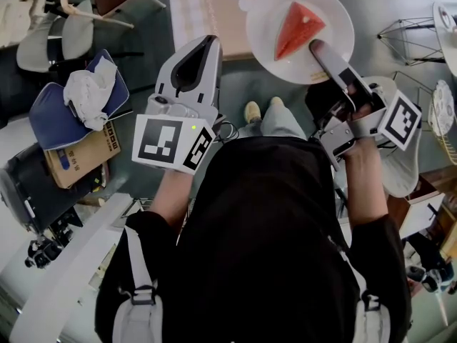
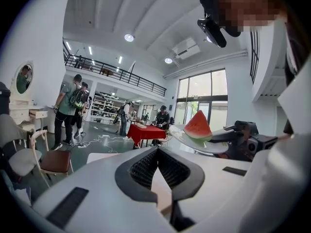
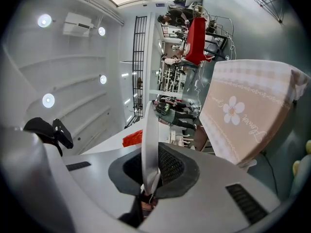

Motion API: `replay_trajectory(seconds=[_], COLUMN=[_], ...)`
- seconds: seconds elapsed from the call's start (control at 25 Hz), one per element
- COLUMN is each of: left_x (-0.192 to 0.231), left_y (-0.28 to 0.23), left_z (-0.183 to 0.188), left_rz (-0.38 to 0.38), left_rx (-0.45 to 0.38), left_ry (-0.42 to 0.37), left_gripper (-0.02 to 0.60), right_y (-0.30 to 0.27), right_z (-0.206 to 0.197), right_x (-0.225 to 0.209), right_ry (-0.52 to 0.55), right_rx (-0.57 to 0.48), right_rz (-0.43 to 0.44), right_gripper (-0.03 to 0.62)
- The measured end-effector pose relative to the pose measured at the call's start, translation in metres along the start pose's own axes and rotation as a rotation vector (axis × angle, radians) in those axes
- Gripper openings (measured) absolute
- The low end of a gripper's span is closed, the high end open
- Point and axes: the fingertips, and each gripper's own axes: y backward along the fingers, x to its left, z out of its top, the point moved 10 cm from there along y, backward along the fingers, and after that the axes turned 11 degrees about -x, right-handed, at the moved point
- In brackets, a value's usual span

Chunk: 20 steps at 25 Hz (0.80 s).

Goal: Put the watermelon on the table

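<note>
tightly, right gripper fingers pinch the plate rim

This is a big open studio hall, partly dressed as a home. A railed mezzanine runs along the far wall under a high white ceiling with round ceiling lights and an air conditioner. Tall windows stand at the far right. A vanity mirror, a wooden chair and a cloth-covered table sit about. People with backpacks stand near cables on the floor.
</note>
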Motion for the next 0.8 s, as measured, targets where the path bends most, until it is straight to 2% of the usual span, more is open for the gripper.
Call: replay_trajectory(seconds=[0.48,0.8], left_x=[0.002,0.0], left_y=[-0.014,-0.035], left_z=[0.0,0.007], left_rz=[0.023,0.006], left_rx=[0.002,0.004], left_ry=[0.005,-0.009], left_gripper=[0.009,0.009], right_y=[-0.014,-0.026], right_z=[0.016,0.032], right_x=[-0.003,-0.004], right_ry=[-0.006,-0.004], right_rx=[0.025,0.038], right_rz=[0.003,0.011], right_gripper=[0.02,0.02])
